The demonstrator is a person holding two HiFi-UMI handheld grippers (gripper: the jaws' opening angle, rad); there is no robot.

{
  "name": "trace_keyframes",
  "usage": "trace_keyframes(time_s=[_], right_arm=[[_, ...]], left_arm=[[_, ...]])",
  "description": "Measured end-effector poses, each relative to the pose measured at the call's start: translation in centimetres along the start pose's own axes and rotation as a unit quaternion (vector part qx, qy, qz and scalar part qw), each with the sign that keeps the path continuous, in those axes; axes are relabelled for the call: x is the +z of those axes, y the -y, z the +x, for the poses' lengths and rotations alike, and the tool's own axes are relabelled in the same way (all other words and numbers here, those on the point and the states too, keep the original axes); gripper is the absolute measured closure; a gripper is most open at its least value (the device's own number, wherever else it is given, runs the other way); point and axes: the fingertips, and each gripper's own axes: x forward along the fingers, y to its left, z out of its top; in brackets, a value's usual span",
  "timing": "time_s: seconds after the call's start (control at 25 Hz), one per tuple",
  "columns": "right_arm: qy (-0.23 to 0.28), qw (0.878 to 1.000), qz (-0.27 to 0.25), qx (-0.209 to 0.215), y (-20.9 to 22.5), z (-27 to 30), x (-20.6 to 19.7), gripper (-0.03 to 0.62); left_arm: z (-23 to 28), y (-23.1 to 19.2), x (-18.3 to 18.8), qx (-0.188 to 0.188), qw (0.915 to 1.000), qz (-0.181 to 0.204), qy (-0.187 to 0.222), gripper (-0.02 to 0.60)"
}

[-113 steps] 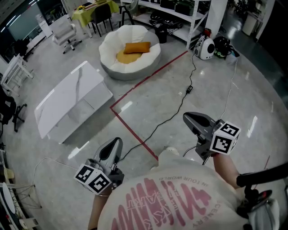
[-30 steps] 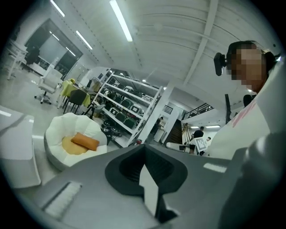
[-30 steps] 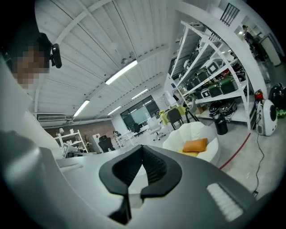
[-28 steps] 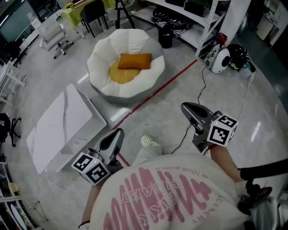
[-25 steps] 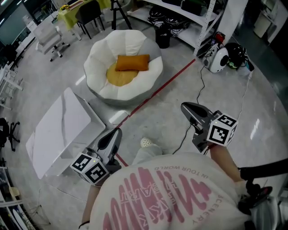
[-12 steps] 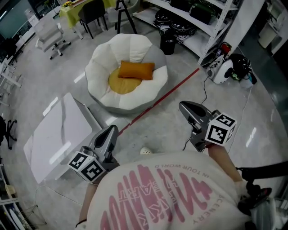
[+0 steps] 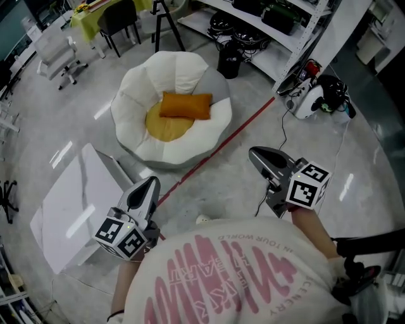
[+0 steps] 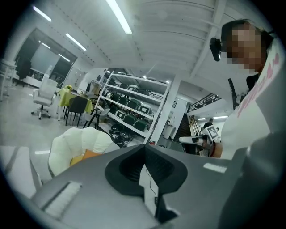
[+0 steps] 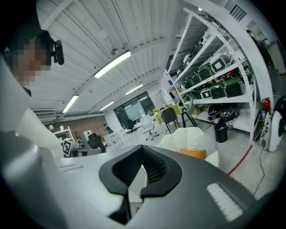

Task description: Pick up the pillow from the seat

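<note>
An orange pillow (image 7: 185,105) lies across the hollow of a white round beanbag seat (image 7: 131,101) on the floor ahead, on top of a yellow cushion (image 7: 166,127). The pillow (image 9: 192,154) also shows past the right jaws, and the seat (image 8: 73,143) in the left gripper view. My left gripper (image 7: 145,188) is held low at the left, shut and empty, well short of the seat. At the right my right gripper (image 7: 259,156) is shut too, with nothing in it, about level with the seat's near edge.
A white slab table (image 7: 76,205) lies tipped on the floor at the left, close to my left gripper. A red floor line (image 7: 218,142) and a black cable (image 7: 280,136) cross the floor. Metal shelving (image 7: 297,25), a black bin (image 7: 229,60) and chairs (image 7: 117,19) stand beyond.
The seat and pillow have drawn closer and shifted a little left in the head view as the person walks toward them. Both grippers stay shut and held in front of the body.
</note>
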Motion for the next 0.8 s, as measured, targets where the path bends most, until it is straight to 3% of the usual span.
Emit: trace_keyframes(time_s=[0.12,0.32,0.8], right_arm=[[0.007,1.0,0.001,-0.017,1.1,0.3,0.7,0.588],[-0.003,1.0,0.007,-0.016,1.2,1.8,0.9,0.588],[-0.034,0.998,-0.031,0.046,-2.1,7.6,1.1,0.588]], left_arm=[[1.4,-0.7,0.1,-0.016,0.9998,0.008,-0.001,0.569],[1.6,-1.9,1.4,-0.021,0.9994,-0.021,0.019,0.57],[-2.7,-4.4,1.5,0.032,0.9969,-0.042,0.059,0.569]])
